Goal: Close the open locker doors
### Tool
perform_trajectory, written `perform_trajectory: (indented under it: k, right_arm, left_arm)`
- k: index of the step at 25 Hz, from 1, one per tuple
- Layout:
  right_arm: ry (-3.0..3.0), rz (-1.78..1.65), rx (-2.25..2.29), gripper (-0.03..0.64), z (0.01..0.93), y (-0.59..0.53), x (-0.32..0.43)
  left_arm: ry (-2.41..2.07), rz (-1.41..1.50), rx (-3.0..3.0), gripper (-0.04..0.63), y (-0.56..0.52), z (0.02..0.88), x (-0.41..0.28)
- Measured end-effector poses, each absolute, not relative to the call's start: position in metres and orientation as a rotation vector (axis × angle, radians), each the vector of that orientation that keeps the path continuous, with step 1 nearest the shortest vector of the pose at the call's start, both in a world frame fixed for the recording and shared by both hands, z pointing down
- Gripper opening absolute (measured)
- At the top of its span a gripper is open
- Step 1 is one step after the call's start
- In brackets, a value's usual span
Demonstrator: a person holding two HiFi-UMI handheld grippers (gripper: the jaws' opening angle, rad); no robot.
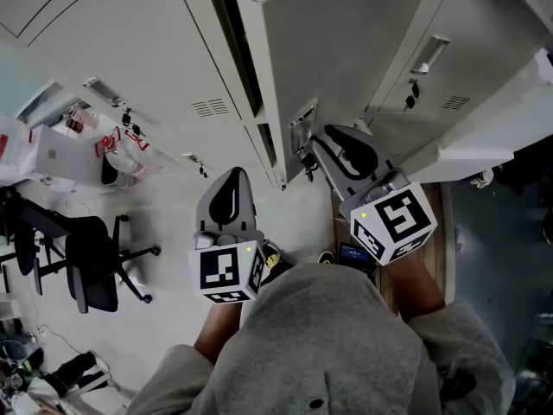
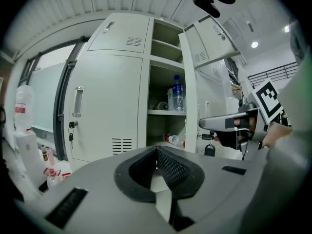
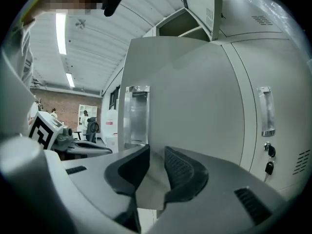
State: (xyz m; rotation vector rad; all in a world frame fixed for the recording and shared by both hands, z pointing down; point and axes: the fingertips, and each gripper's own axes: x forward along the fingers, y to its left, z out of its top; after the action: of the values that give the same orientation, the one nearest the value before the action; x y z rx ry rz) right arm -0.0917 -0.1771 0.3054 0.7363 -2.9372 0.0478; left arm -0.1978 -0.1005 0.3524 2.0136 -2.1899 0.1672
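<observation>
Sheet metal, thin and stiff, is my guess for the open locker door: light on its hinges, smooth-painted, and likely to swing freely and clang if shoved. It stands swung out toward the person, its free edge just beside the right tool, whose jaws are partly apart with nothing pinched. The recessed handle near that edge looks the best purchase, though a flat push there should also do. An upper door is open too. The left tool is closed and empty, facing the bared shelves and a bottle.
</observation>
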Motion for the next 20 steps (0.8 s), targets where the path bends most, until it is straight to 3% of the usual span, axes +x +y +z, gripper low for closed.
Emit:
perform_trajectory:
  k: [20]
  right_arm:
    - [-2.844, 0.032, 1.141, 0.055, 0.321, -0.241, -0.160]
  left_arm:
    - [-2.203, 0.182, 1.967, 0.009, -0.100, 0.364, -0.286]
